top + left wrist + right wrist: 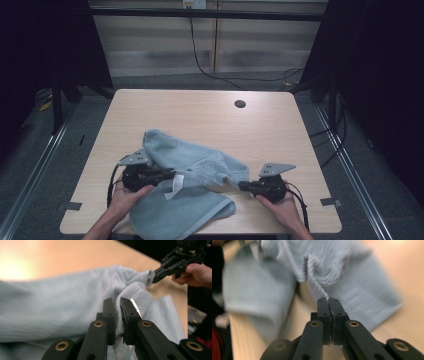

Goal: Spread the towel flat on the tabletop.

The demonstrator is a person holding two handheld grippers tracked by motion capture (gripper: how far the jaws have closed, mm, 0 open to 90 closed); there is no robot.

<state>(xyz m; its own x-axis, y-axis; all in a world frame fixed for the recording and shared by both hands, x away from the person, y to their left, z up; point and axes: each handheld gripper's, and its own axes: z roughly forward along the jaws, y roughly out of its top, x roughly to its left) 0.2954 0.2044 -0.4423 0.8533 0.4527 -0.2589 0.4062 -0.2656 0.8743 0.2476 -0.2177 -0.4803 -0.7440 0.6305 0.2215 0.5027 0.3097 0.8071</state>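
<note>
Left gripper [117, 302] clamps a fold of the grey towel [195, 170]; right gripper [328, 300] pinches its edge, the cloth bunched directly ahead of both.

1 towel [192, 172], 1 table [200, 115], 2 tools: left tool [167, 175], right tool [243, 186].

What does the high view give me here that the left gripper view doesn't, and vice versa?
High view alone: the whole table with its round cable hole, the towel's near fold overhanging the front edge, both forearms, and the floor cables.

Left gripper view alone: the left gripper seen close, jaws shut on a thick towel fold with the white label beside one jaw.

Both: the light blue towel, and the right gripper pinching its far edge.
</note>
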